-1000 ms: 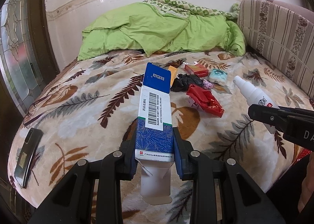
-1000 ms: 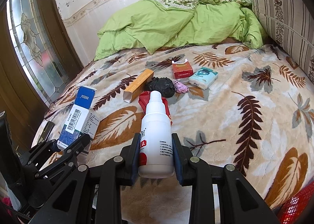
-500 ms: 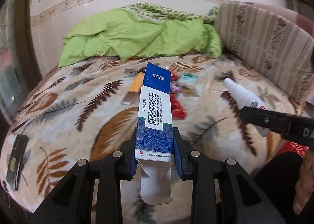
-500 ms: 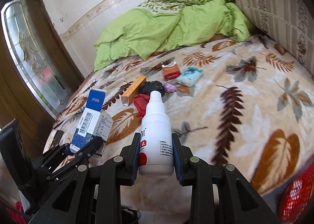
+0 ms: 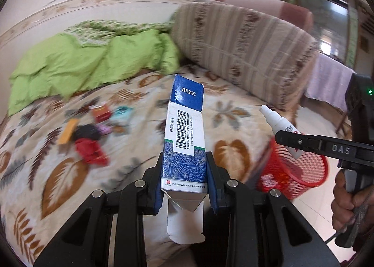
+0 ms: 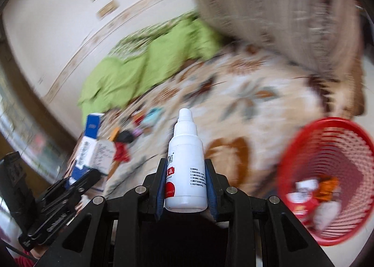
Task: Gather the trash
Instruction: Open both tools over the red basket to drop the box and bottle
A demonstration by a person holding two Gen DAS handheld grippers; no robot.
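My left gripper [image 5: 184, 168] is shut on a blue and white carton [image 5: 185, 131] with a barcode, its open flap hanging toward the camera. My right gripper [image 6: 185, 175] is shut on a white plastic bottle [image 6: 185, 161] with a red label, held upright. In the left wrist view the bottle [image 5: 278, 124] and the right gripper [image 5: 294, 139] show at the right, above a red mesh basket [image 5: 301, 173]. The basket [image 6: 327, 150] stands on the floor at the bed's corner, with several pieces of trash inside. In the right wrist view the carton [image 6: 91, 147] shows at the left.
More litter lies on the leaf-patterned bedspread [image 5: 58, 173]: a red wrapper [image 5: 90, 150], a black lump [image 5: 86, 132], an orange box [image 5: 67, 131], a red pack [image 5: 100, 112], a teal packet [image 5: 121, 112]. A green duvet [image 5: 81, 63] and striped headboard cushion [image 5: 245, 56] border the bed.
Both grippers have swung to the right with their loads, away from the litter on the bed. The red basket and the floor at the bed's corner have come into view.
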